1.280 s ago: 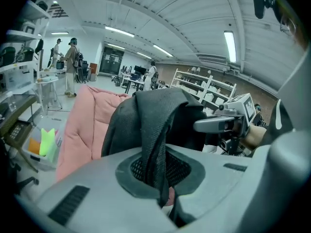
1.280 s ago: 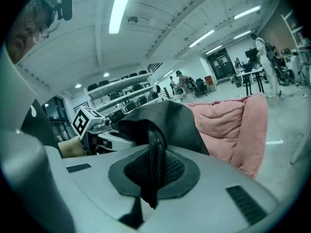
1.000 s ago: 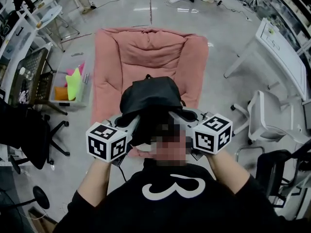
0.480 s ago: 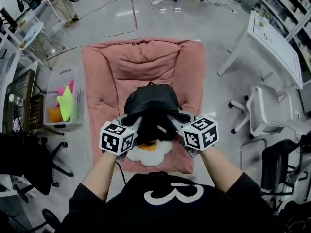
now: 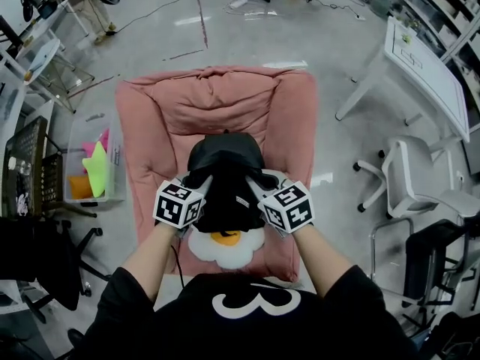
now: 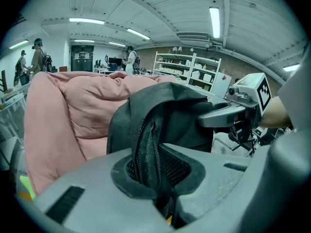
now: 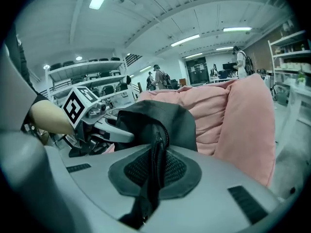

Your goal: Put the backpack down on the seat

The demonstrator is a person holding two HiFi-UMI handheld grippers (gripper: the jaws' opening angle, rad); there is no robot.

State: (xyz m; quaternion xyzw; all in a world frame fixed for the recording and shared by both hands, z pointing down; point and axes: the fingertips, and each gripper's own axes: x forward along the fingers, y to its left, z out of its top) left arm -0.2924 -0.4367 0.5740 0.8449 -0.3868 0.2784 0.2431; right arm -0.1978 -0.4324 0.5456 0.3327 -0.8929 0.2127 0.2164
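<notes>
The left gripper (image 5: 198,183) and right gripper (image 5: 255,184) each have fingers (image 6: 82,188) clenched on a side of the black backpack (image 5: 225,172), holding it upright and balanced over the middle of the pink seat (image 5: 225,100), seemingly for an even lowering.

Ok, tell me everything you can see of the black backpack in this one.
The backpack is black, made of soft woven fabric, with a rounded top and a zipper running along its edge. It is held upright over the pink seat, in front of the backrest, and in the head view it partly hides a fried-egg-shaped cushion. The left gripper and right gripper each have their jaws shut on its fabric, one on either side. Whether its bottom rests on the seat cannot be told.
</notes>
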